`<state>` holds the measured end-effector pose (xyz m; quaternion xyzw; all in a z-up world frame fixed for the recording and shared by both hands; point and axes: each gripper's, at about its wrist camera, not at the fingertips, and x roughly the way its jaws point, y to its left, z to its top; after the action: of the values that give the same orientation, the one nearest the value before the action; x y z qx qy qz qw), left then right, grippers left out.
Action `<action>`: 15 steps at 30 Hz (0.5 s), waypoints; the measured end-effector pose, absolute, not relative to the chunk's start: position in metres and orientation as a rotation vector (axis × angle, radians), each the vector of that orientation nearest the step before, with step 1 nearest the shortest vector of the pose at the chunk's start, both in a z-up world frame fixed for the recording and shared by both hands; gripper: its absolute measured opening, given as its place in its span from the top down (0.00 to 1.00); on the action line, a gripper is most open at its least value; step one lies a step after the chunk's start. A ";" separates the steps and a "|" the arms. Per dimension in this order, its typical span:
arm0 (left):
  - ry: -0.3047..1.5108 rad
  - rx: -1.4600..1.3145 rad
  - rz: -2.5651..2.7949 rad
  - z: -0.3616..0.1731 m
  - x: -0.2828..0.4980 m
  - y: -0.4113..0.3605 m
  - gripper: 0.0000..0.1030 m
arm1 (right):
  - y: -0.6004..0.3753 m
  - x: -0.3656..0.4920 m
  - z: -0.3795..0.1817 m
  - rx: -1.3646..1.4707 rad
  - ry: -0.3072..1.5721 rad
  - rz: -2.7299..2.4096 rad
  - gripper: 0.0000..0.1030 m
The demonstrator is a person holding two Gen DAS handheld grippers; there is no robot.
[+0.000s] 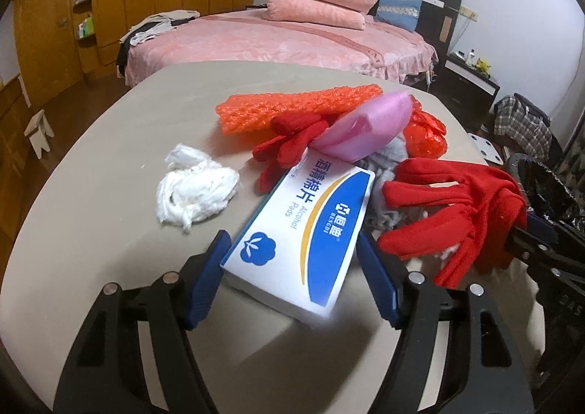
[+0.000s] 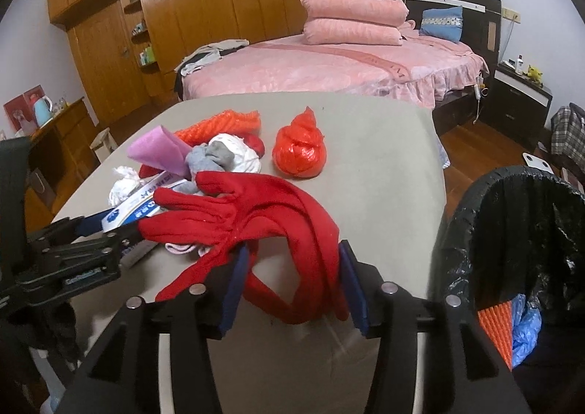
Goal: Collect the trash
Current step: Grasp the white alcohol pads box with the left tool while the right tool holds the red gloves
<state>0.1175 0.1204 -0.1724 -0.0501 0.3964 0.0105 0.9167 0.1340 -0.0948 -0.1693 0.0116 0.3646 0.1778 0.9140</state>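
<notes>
**Two grippers, two pieces of clutter, one bin at the table's right edge**

The left gripper straddles the near end of a white-and-blue box of alcohol pads, whose long axis runs away from the fingers toward the heap in the middle of the table. Its blue pads sit at either side of the box, set wide, and whether they are pressing the cardboard cannot be told. To its right, the right gripper has a red glove bunched between its fingers; the cuff end drapes between the pads, the glove's fingers point left toward the box, and the opening looks medium-wide, with a firm grip not confirmed. The black-lined trash bin stands just beyond the table's right edge, nearer the right gripper, so the glove likely has the shorter trip. A second red glove, orange bubble wrap, crumpled white tissue and a knotted red bag remain on the tabletop.
</notes>
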 end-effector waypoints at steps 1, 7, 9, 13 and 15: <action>0.814 -0.099 0.020 -0.172 0.112 0.118 0.35 | -0.095 0.133 -0.169 0.023 0.750 0.365 0.47; 0.799 -0.080 0.019 -0.167 0.107 0.112 0.30 | -0.094 0.134 -0.161 0.021 0.728 0.368 0.26; 0.810 -0.077 0.013 -0.169 0.113 0.111 0.30 | -0.093 0.137 -0.158 0.014 0.720 0.363 0.19; 0.859 -0.080 0.006 -0.179 0.126 0.111 0.31 | -0.091 0.148 -0.159 0.022 0.740 0.361 0.18; 0.870 -0.094 0.003 -0.181 0.126 0.113 0.36 | -0.090 0.154 -0.160 0.033 0.749 0.364 0.19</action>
<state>0.1263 0.1133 -0.1815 -0.0453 0.4212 0.0015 0.9058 0.1537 -0.0904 -0.1601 0.0161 0.3640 0.1766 0.9144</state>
